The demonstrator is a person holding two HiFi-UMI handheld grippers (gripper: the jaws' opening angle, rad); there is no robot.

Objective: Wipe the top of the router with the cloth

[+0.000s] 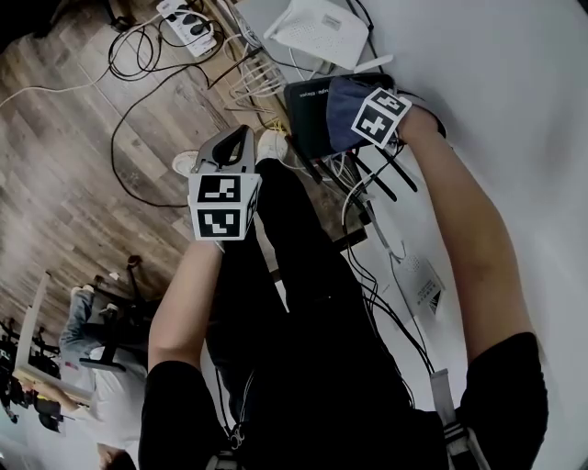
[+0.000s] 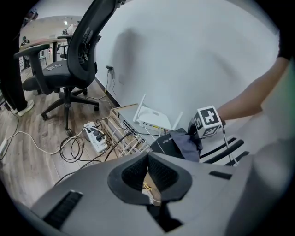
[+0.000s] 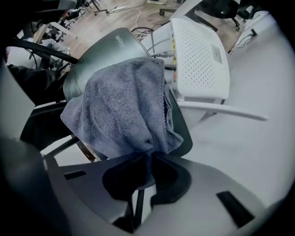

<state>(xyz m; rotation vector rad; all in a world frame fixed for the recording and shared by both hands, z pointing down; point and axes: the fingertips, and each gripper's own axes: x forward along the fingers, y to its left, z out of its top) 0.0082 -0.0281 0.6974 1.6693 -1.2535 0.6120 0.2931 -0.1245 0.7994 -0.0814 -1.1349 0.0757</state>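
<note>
A black router (image 1: 308, 110) lies flat on the low shelf against the white wall, with its antennas (image 1: 381, 179) pointing toward me. A grey-blue cloth (image 3: 122, 103) is draped over the near part of the router's top (image 3: 99, 53). My right gripper (image 3: 147, 156) is shut on the cloth's near end and holds it down on the router. In the head view the cloth (image 1: 342, 108) covers the router's right half, just ahead of the right gripper (image 1: 367, 119). My left gripper (image 1: 237, 142) hangs in the air left of the router, shut and empty (image 2: 148, 159).
A white router (image 1: 322, 32) sits just beyond the black one, its antenna (image 3: 221, 110) stretching along the wall. A grey network switch (image 2: 124, 117), tangled cables (image 1: 147, 55) and a power strip (image 1: 188, 20) lie to the left. An office chair (image 2: 76, 60) stands further off.
</note>
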